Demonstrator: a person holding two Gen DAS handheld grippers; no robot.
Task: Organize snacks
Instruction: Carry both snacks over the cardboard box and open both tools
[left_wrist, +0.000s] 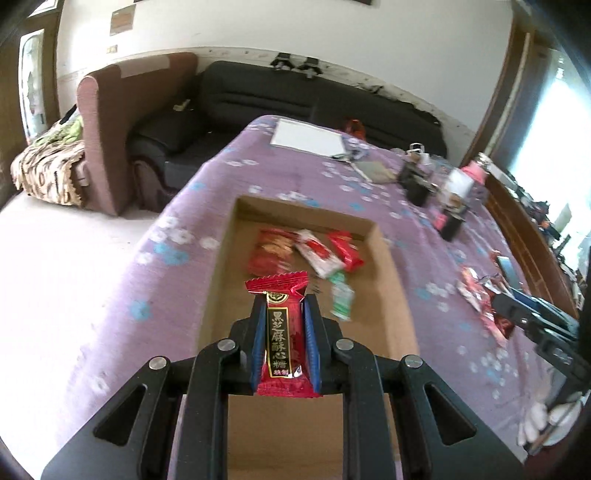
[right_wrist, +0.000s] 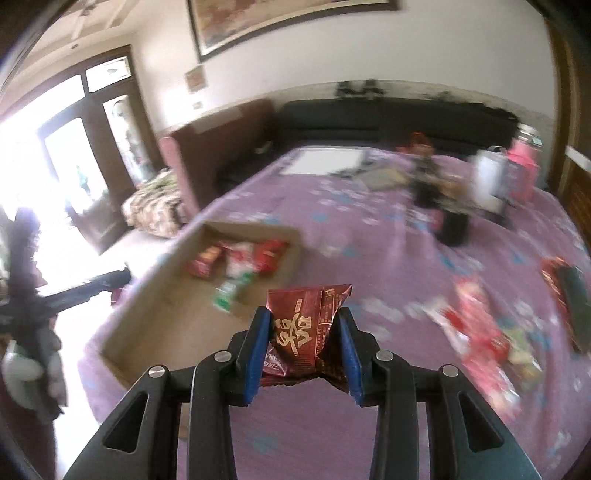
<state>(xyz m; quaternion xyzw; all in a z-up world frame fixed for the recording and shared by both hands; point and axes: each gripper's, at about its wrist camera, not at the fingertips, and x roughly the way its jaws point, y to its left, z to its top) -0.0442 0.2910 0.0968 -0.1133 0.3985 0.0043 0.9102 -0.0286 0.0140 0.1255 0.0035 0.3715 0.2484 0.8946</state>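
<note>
My left gripper (left_wrist: 285, 301) is shut on a long red candy bar (left_wrist: 285, 332) with gold lettering and hangs over the near part of the open cardboard box (left_wrist: 221, 258). Several red, white and green snack packets (left_wrist: 317, 254) lie at the far end of the box. My right gripper (right_wrist: 304, 314) is shut on a dark red crinkled snack pouch (right_wrist: 306, 325), held above the purple floral tablecloth (right_wrist: 388, 258) just right of the box (right_wrist: 162, 280). More loose snack packets (right_wrist: 480, 325) lie on the cloth to the right.
Dark bottles (right_wrist: 454, 225), a pink bottle (right_wrist: 522, 166), a white sheet (left_wrist: 308, 138) and small items crowd the table's far end. The other gripper (left_wrist: 535, 321) shows at the right edge. A brown armchair (left_wrist: 107, 140) and black sofa (left_wrist: 295, 96) stand beyond.
</note>
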